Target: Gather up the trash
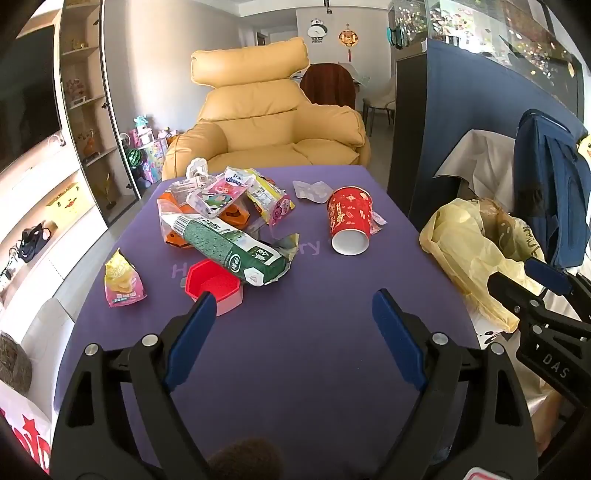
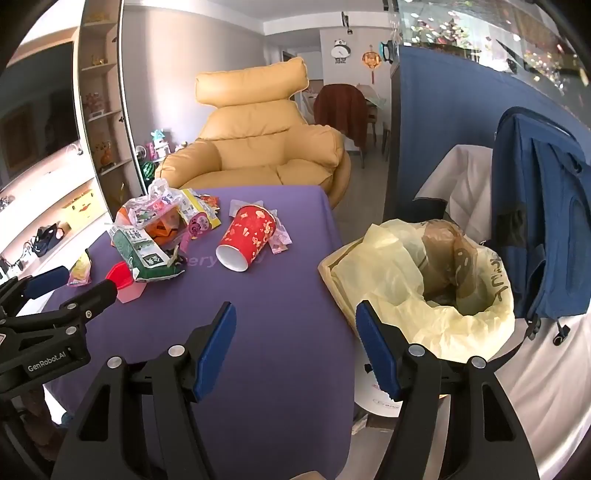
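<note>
Both grippers — left [image 1: 295, 306], right [image 2: 295, 317] — gape over bare purple table [image 1: 295, 369]; bin [image 2: 461, 325] beside edge.

Beyond the far edge of my purple-covered table [image 1: 280, 350] sits a tan leather armchair [image 1: 266, 122]. To my left I see open shelving [image 1: 83, 92] along a grey wall [image 1: 155, 55]. A dark blue partition [image 1: 469, 122] rises on my right. Farther back, a brown-draped chair [image 1: 328, 85] stands under a panda clock [image 1: 317, 29]. Daylight fills the room.
</note>
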Demonstrator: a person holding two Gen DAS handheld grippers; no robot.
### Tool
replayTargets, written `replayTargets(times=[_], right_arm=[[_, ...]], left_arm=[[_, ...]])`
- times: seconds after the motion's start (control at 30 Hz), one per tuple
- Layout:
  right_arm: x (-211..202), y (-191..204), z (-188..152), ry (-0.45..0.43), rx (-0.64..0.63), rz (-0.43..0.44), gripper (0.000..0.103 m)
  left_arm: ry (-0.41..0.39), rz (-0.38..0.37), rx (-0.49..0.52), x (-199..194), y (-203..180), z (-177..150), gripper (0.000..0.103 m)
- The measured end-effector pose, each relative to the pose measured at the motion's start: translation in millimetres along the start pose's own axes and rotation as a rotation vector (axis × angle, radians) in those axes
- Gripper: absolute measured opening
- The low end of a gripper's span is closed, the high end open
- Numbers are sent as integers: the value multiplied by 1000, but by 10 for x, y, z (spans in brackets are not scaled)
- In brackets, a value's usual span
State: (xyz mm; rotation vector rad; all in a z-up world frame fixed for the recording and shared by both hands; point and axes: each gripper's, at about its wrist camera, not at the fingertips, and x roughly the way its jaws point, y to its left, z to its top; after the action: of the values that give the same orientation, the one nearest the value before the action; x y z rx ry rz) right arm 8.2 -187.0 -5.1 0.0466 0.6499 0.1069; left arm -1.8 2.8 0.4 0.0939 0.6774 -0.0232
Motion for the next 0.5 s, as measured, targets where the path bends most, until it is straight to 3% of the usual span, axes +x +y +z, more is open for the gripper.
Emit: replayTargets(times=[0.5], right_arm=[[-38, -6, 0, -7, 8, -4, 64]], left_arm=[[-3, 2, -1, -21, 13, 2, 82]])
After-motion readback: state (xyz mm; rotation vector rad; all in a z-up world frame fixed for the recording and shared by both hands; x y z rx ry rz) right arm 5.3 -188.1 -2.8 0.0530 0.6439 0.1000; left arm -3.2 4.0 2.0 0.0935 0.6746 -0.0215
